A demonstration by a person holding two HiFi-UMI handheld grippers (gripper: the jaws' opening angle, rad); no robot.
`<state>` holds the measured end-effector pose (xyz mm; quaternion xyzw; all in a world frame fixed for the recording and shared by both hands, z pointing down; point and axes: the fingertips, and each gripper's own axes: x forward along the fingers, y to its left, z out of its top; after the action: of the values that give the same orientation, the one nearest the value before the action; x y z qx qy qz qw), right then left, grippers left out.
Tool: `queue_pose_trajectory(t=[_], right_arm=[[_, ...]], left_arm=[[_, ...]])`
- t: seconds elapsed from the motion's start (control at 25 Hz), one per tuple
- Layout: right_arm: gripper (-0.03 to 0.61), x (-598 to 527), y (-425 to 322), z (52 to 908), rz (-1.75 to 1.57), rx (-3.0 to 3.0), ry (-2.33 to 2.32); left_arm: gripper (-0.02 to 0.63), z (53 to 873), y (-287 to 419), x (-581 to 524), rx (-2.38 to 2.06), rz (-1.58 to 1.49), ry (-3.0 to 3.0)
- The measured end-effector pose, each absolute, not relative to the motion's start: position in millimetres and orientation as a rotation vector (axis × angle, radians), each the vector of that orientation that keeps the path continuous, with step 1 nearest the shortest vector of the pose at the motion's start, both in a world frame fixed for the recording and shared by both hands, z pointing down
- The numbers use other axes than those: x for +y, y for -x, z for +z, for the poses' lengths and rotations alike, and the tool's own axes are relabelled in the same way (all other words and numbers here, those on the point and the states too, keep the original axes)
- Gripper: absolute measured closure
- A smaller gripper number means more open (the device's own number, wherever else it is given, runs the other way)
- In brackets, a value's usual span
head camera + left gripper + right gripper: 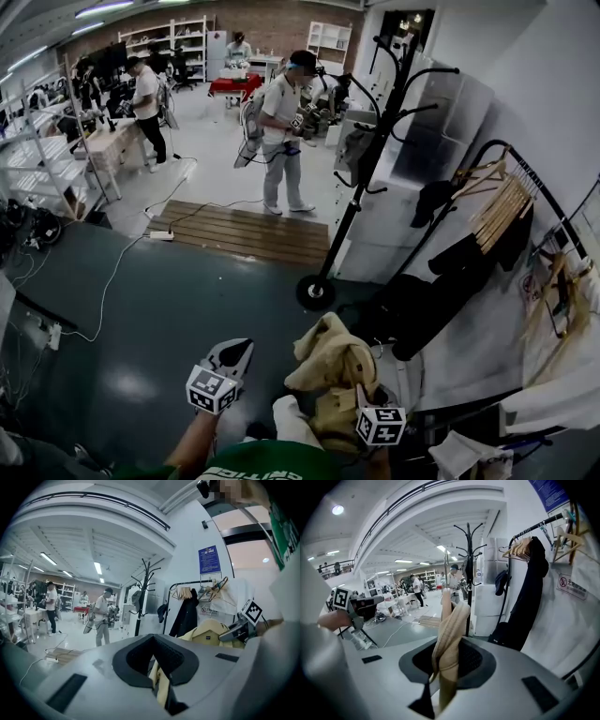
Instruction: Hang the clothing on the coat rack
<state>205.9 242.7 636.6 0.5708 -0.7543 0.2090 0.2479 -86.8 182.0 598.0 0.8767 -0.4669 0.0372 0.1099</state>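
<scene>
**A:** Closest in, what has the left gripper [232, 356] got?

**B:** Its jaws are pressed together on a thin fold of pale cloth, which looks like an edge of the tan jacket [328, 361]. The jacket is bunched up in front of the person's chest, clear of the floor. The right gripper [449, 665] is clamped on a thicker tan fold that stands up between its jaws.

**A:** And the room, starting from the left?

**B:** White shelving [37, 169] stands at the left, and a white cable [112, 272] trails across the floor [169, 319], which is dark, smooth and a bit shiny. Further on there's a low wooden platform [244, 232], and beyond it a person in white [281, 131] stands on paler flooring.

**A:** Where's the coat rack?

**B:** The black coat rack [361, 178] stands ahead on a round base, well apart from the jacket, with a grey bag-like item [354, 150] on one hook. To its right a garment rail [506, 202] holds wooden hangers and dark clothes [459, 262] against the white wall [553, 94].
</scene>
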Motion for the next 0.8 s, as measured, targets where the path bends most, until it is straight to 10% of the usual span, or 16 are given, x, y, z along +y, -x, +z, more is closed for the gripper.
queue_pose_trajectory(t=[0.8], right_arm=[[0.491,90.8,-194.5,626.8,0.559,-2.069,-1.557]], left_arm=[[0.611,585.3,92.6,32.4,-1.359,0.139,-2.609]])
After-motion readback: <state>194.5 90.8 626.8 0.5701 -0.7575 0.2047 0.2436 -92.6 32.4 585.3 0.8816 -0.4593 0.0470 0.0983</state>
